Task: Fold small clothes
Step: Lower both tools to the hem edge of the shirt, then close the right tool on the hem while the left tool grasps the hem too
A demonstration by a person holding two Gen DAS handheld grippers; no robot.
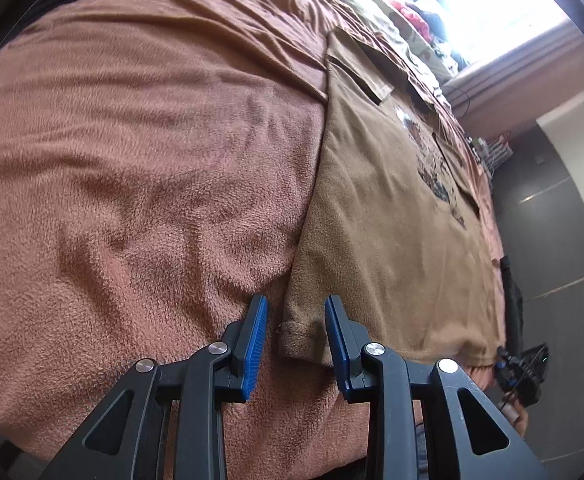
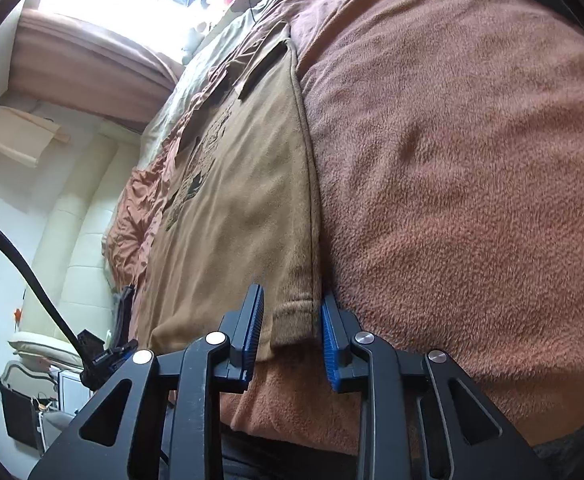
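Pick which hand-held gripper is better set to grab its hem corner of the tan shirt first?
Right, marginally. The right hand-held gripper already has the tan shirt hem corner between its open fingers. The left hand-held gripper is open too, but its corner sits just short of the pads.

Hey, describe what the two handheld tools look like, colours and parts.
Both match: the left tool and the right tool have black angular plastic linkage arms with triangular cut-outs, round silver pivot pins, and two blue ribbed pads. In the right wrist view, a black sleeved cable runs to the other tool.
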